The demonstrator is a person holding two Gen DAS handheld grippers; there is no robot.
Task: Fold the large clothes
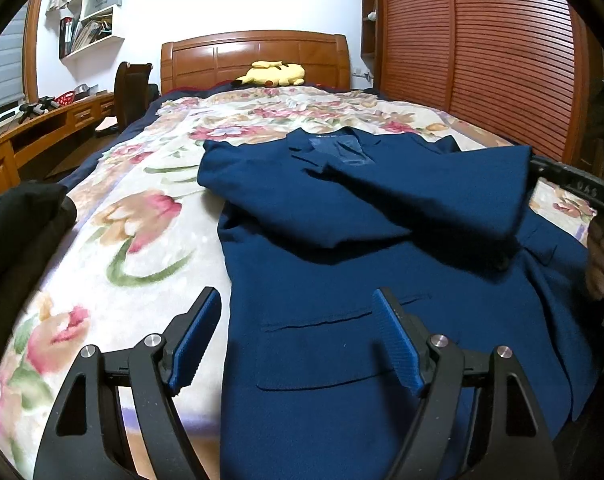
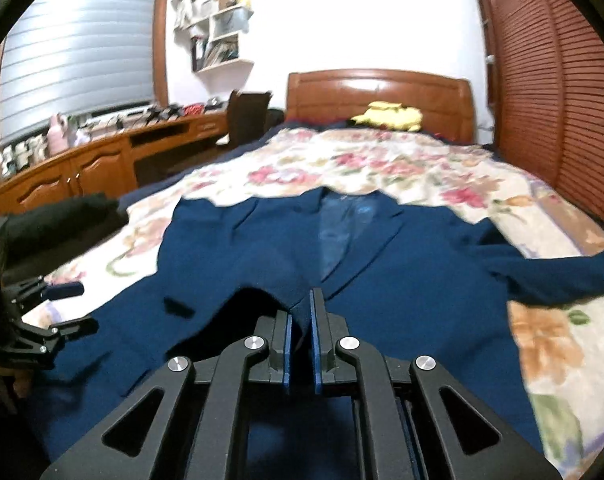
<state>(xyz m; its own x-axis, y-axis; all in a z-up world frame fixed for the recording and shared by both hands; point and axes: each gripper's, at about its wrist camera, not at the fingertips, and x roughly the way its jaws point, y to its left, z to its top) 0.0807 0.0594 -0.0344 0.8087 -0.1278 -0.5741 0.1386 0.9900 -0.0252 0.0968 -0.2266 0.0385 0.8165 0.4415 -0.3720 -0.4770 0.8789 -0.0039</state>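
Note:
A navy blue suit jacket [image 1: 322,248] lies front-up on the floral bedspread [image 1: 142,208], collar toward the headboard. One sleeve [image 1: 422,192] is drawn across the chest to the right. My right gripper [image 2: 301,312] is shut on a raised peak of that blue cloth; in the left wrist view it shows as a black frame at the sleeve's end [image 1: 542,170], with a hand behind it. My left gripper [image 1: 296,294] stands open just above the jacket's lower left edge, nothing between its blue pads. The other sleeve [image 2: 562,272] trails off to the right.
A black garment [image 1: 22,216] lies at the bed's left edge. A yellow plush toy [image 1: 274,74] rests by the wooden headboard [image 1: 254,52]. A slatted wardrobe [image 1: 482,60] lines the right side; a desk [image 2: 82,168] and chair [image 2: 246,116] stand on the left.

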